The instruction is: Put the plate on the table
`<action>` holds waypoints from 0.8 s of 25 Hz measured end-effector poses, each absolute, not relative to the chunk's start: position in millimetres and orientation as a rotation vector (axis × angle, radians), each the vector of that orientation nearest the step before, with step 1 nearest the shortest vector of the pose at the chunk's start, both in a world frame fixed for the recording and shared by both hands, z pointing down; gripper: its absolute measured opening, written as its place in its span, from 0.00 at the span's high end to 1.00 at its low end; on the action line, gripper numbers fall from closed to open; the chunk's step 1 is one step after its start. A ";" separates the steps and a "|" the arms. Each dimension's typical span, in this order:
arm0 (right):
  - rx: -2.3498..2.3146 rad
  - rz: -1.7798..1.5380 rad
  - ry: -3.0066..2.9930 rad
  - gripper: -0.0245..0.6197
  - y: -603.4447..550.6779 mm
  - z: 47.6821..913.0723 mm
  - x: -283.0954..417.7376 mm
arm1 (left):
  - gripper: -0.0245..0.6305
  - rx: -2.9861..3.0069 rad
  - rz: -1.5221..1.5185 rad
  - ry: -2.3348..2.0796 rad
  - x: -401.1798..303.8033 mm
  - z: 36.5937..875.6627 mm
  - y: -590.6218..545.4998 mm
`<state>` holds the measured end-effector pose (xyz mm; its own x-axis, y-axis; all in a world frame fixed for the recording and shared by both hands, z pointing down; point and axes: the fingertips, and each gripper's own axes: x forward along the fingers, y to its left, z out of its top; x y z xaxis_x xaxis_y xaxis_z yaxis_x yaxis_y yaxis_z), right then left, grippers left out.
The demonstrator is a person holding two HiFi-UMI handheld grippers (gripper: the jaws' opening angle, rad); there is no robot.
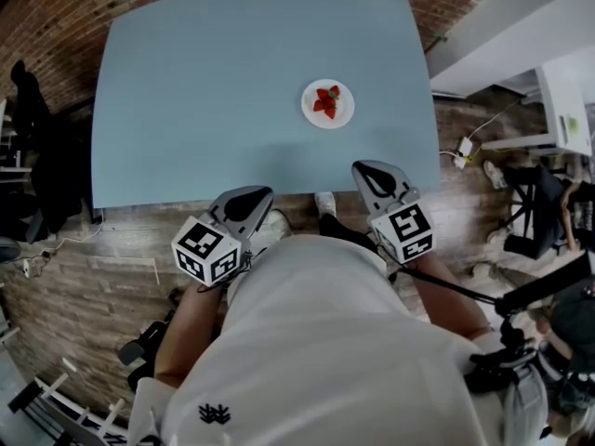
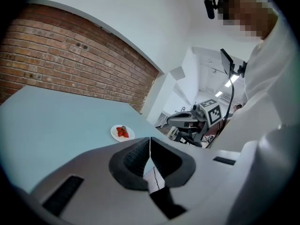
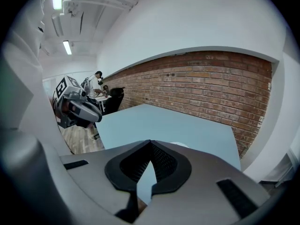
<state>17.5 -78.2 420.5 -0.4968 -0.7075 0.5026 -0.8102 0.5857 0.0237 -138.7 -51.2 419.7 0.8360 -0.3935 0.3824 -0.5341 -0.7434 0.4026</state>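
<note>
On the blue counter (image 1: pixel 204 91), right of centre and toward the near edge: white plate (image 1: pixel 342 115) lying flat, strawberries (image 1: pixel 325 103) on it. Plate is well apart from both grippers. Right gripper (image 1: pixel 363 167) is at the counter's near edge, plate just ahead of it. Its jaws are closed together with nothing between them. Left gripper (image 1: pixel 263 193) is further left, just off the near edge, with its jaws likewise closed and empty. Plate lies ahead and to its right. Brick wall (image 1: pixel 56 7) runs behind the counter's far side. Wood-plank floor (image 1: pixel 93 286) below.
</note>
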 end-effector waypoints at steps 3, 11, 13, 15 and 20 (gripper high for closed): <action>1.218 0.297 -2.344 0.95 -74.9 421.0 17.9 | 0.95 2.503 0.375 -0.668 -139.2 422.9 -48.4; 1.230 0.303 -2.336 0.95 -70.8 422.0 14.8 | 0.95 2.493 0.382 -0.643 -142.5 428.1 -46.0; 1.230 0.303 -2.334 0.95 -71.0 423.0 14.7 | 0.95 2.491 0.386 -0.637 -142.4 429.9 -46.5; 1.232 0.304 -2.332 0.95 -70.7 423.5 15.3 | 0.95 2.488 0.388 -0.631 -141.7 431.5 -47.1; 1.242 0.321 -2.329 0.95 -73.1 425.0 22.5 | 0.95 2.481 0.387 -0.621 -135.7 434.0 -52.1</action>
